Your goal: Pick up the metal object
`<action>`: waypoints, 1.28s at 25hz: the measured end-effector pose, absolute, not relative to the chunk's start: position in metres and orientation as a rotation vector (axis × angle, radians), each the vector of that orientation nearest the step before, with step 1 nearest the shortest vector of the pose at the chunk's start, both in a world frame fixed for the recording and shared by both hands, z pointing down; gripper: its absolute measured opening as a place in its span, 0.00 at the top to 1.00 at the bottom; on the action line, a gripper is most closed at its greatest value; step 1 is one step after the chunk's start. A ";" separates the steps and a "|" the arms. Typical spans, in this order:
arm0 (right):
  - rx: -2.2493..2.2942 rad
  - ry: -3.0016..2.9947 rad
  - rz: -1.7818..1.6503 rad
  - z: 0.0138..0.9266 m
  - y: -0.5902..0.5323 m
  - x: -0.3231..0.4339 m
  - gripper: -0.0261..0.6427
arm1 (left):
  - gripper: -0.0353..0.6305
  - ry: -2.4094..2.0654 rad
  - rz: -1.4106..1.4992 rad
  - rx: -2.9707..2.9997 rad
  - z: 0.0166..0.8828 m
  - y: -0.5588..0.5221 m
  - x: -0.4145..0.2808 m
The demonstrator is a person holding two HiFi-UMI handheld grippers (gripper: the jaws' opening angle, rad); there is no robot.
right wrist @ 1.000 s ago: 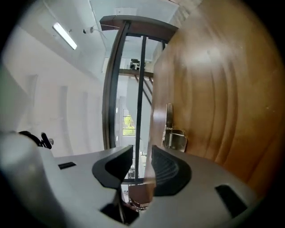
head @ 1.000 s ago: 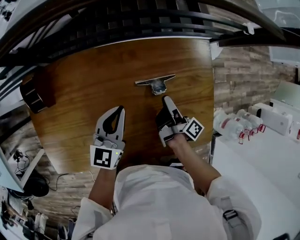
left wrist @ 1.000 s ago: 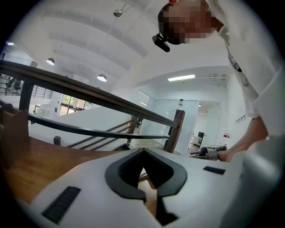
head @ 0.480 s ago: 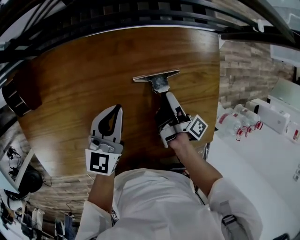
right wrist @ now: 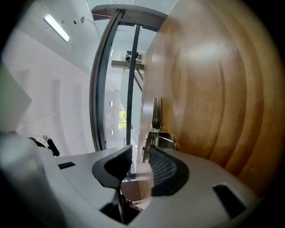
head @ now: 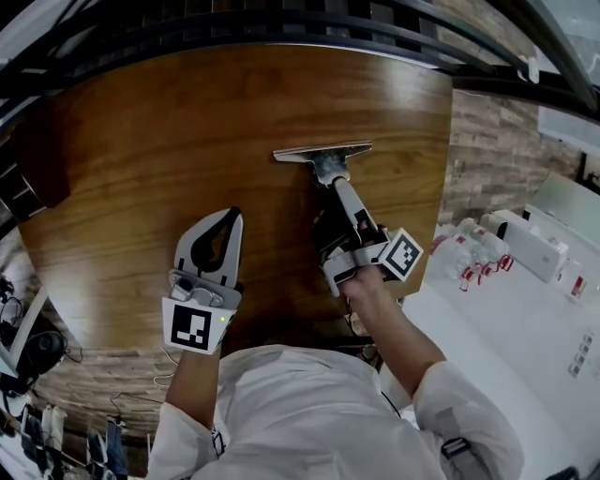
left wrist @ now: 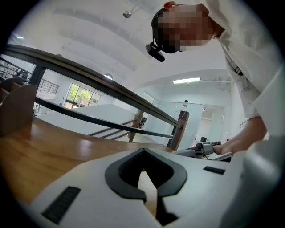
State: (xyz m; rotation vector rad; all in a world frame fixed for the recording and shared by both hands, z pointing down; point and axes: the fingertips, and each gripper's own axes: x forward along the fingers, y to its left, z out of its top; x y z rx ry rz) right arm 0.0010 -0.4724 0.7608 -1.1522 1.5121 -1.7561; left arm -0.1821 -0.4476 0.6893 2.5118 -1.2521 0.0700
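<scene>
Starting nearest the body, the left gripper (head: 231, 217) sits low over the wooden worktop (head: 150, 141), well to the left of the action. Its jaws are closed tip to tip, with nothing in the rounded hollow between the pads.

Further out, the right gripper (head: 338, 186) points away from the person. Its own view shows the jaws standing narrowly apart, not yet clamped on anything. Their tips are right at the near end of the metal object (head: 322, 152).

That object lies flat on the worktop toward the far edge. It has a thin cross-bar with a short, bulkier stem pointing back at the right gripper, and what looks like a spring or clip in the stem.

It is probably rigid, fairly light and slick, and the flat bar hugs the wood too closely to pinch. The raised stem looks like the better place to grip, taken squarely across its sides so it cannot twist or squirt out.

Beyond the worktop runs a dark railing (head: 281, 23).
</scene>
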 end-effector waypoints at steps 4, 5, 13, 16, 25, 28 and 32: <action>-1.184 1.507 -1.743 0.764 -0.477 0.001 0.87 | 0.93 -1.244 0.077 2.528 0.688 -0.444 -0.185; -1.192 1.505 -1.739 0.767 -0.477 0.002 0.89 | 0.93 -1.242 0.080 2.533 0.689 -0.443 -0.185; -1.169 1.533 -1.729 0.777 -0.479 -0.011 0.92 | 0.93 -1.244 0.067 2.526 0.703 -0.444 -0.207; -1.152 1.550 -1.702 0.779 -0.467 -0.003 0.92 | 0.93 -1.242 0.065 2.518 0.708 -0.430 -0.200; -1.140 1.672 -1.493 0.706 -0.417 0.027 0.92 | 0.93 -1.286 -0.116 2.462 0.646 -0.372 -0.197; -1.133 1.743 -1.410 0.656 -0.417 0.019 0.92 | 0.93 -1.315 -0.193 2.450 0.606 -0.370 -0.213; -1.116 1.872 -1.309 0.583 -0.398 0.007 0.92 | 0.93 -1.350 -0.239 2.415 0.554 -0.349 -0.235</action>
